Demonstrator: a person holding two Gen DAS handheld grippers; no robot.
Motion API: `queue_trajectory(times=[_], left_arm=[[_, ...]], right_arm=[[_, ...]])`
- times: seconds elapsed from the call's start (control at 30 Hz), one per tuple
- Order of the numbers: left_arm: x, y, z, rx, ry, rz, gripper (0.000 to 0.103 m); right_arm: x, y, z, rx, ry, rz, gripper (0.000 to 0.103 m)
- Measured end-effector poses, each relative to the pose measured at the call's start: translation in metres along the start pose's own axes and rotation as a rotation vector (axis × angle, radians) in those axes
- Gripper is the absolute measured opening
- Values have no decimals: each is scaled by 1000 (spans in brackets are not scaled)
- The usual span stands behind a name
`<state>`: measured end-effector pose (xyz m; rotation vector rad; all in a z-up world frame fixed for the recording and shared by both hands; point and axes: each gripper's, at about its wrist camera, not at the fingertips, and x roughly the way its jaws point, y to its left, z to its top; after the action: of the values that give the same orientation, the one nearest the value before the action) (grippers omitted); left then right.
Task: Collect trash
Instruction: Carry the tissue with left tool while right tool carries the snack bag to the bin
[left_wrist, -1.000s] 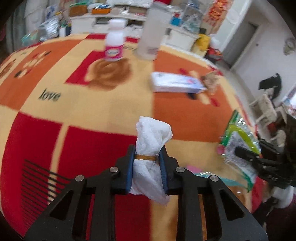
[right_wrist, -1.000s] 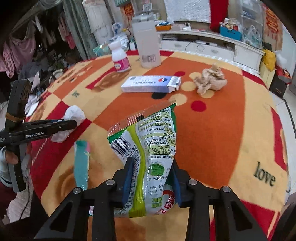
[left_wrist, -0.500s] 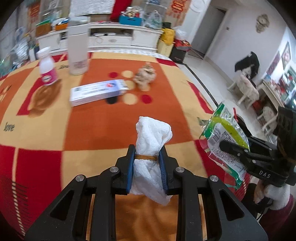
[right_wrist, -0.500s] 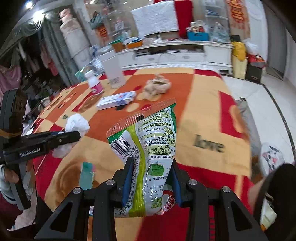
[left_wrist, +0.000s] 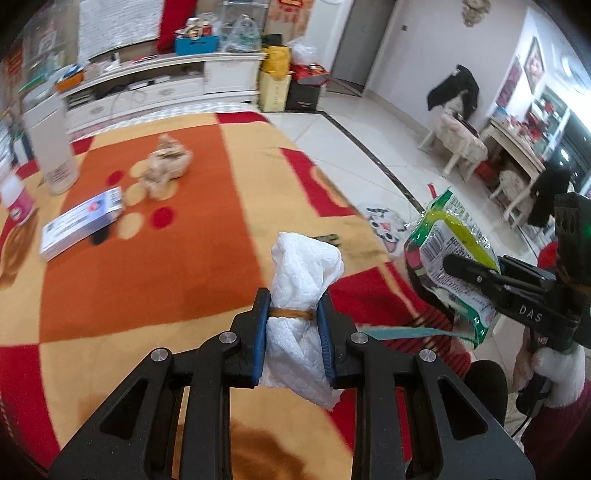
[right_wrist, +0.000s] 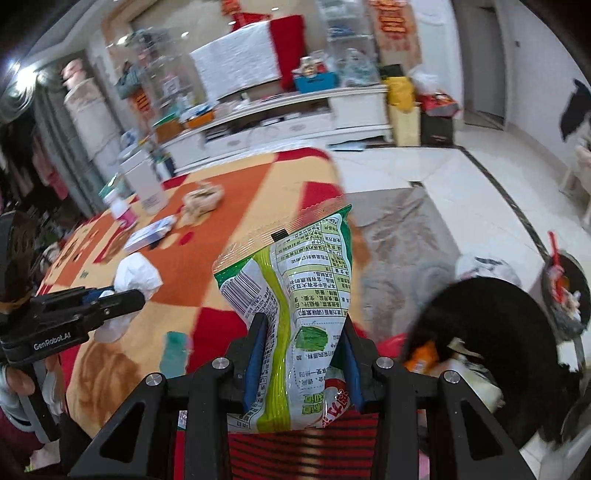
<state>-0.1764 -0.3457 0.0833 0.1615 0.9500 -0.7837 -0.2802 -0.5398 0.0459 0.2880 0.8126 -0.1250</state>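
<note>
Jaws of left gripper (left_wrist: 294, 325) clamp white tissue wad (left_wrist: 303, 273); right gripper (right_wrist: 303, 350) jaws clamp green snack packet (right_wrist: 295, 295), bottom hidden. Black bin (right_wrist: 491, 354) contents blurred.

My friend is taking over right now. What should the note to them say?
Left tool: shut on the white tissue wad.
Right tool: shut on the green snack bag.
Black trash bin, already holding scraps, sits on the floor past the table edge, at the right.
Done: both pieces lifted off the table.
Left: drop both in the bin; the crumpled brown paper and a teal strip remain on the blanket.
</note>
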Motion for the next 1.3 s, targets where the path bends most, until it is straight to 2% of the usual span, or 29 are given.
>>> queue_trajectory(times=[0.53,0.9,1.23,1.3], left_arm=[[45,-79,25,121,38,-65,22],[88,-129,36,143,105,-164,22],[120,-164,38,122,167,-244,23],[123,-169,37,125,167,-248,23]], right_arm=[[-31,-115,-25,191,-9,-159,36],[-27,-156,-36,259,7,-283,36],[-18,-168,-39,267,23,-302,37],[-17,-168,-39,266,25,-306,43]])
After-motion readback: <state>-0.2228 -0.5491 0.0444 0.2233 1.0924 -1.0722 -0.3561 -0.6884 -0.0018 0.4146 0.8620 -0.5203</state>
